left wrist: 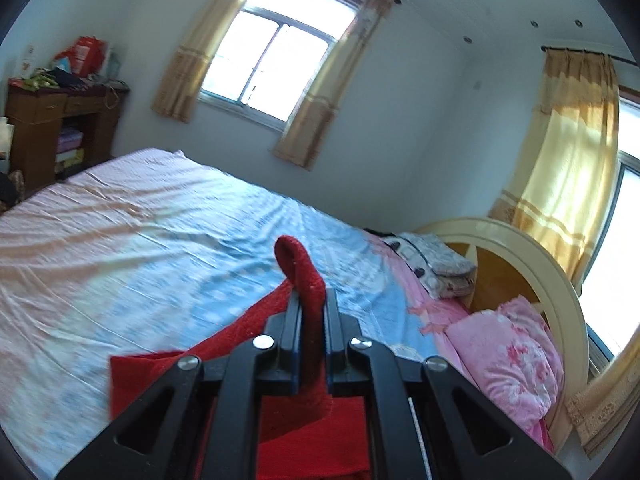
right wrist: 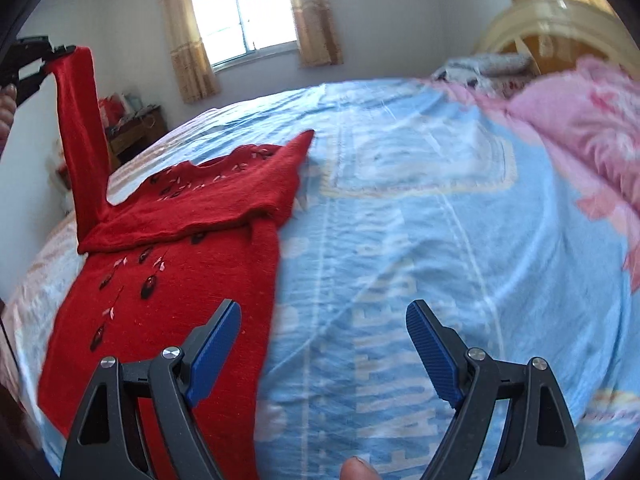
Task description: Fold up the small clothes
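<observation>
A small red knitted sweater (right wrist: 168,264) with dark and pink decorations lies on the bed, its top part folded over the body. My left gripper (left wrist: 313,300) is shut on the cuff of one sleeve (left wrist: 302,272), which pokes out past the fingertips. In the right wrist view that left gripper (right wrist: 60,53) holds the sleeve (right wrist: 80,132) lifted high above the sweater at the left. My right gripper (right wrist: 323,312) hangs open above the sheet, beside the sweater's right edge, with nothing between its blue pads (right wrist: 214,344).
The bed (left wrist: 140,232) has a blue and pink sheet. A pink pillow (left wrist: 512,356) and folded bedding (left wrist: 440,264) lie by the cream headboard (left wrist: 532,256). A brown desk (left wrist: 60,120) stands far left. Windows with yellow curtains (left wrist: 568,152) line the walls. A fingertip (right wrist: 356,468) shows below.
</observation>
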